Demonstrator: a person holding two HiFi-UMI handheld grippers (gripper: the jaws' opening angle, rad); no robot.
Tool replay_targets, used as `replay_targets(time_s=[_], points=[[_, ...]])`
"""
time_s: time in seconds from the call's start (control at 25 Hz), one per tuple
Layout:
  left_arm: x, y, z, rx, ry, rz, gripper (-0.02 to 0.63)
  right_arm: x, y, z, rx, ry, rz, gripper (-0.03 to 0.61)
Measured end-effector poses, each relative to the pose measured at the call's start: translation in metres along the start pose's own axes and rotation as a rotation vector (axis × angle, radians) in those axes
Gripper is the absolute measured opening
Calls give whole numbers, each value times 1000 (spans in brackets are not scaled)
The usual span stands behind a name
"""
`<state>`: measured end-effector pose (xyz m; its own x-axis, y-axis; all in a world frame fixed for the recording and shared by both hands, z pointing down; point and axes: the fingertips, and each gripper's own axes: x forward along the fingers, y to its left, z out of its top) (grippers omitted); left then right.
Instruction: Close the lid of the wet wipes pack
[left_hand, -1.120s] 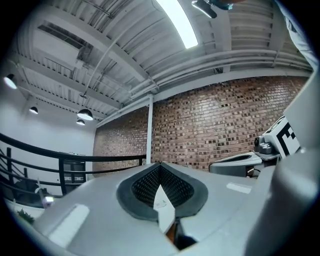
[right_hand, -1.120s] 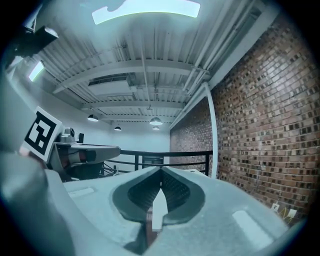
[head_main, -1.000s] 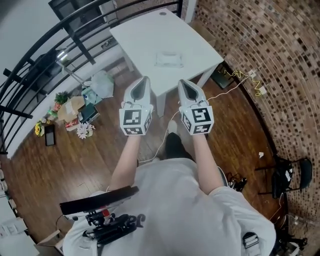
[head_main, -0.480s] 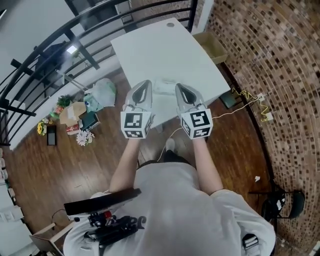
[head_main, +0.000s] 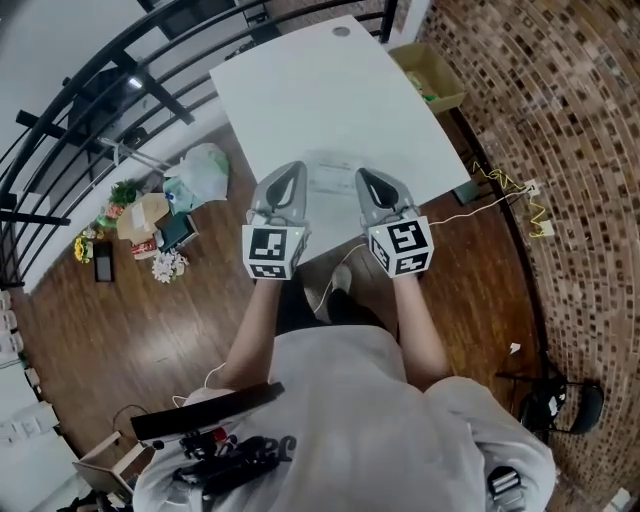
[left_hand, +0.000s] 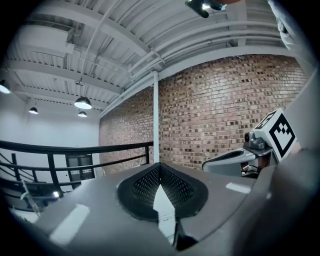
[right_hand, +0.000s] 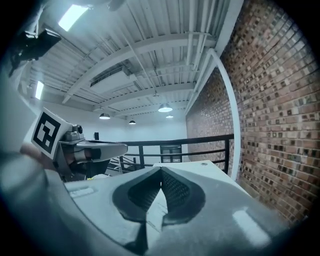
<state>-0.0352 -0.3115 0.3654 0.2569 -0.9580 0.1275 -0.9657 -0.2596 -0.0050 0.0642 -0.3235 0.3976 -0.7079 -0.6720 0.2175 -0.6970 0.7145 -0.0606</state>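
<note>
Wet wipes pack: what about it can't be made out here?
- Lid state: in the head view the wet wipes pack is too small and pale against the white table to tell open from closed.
- Gripper views: neither shows the pack. The left gripper and right gripper fill their lower frames, jaws together.

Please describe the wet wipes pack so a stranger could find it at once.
Find the white table beside the brick wall. Near its front edge, between the left gripper and the right gripper, lies the wet wipes pack: a pale, flat rectangle, the only thing on it.
</note>
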Motion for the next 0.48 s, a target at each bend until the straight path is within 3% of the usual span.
replay_targets(time_s=[0.48], points=[[54,21,-58,-13,106,-140,16,30,-40,-58,57,157,-67,-15]])
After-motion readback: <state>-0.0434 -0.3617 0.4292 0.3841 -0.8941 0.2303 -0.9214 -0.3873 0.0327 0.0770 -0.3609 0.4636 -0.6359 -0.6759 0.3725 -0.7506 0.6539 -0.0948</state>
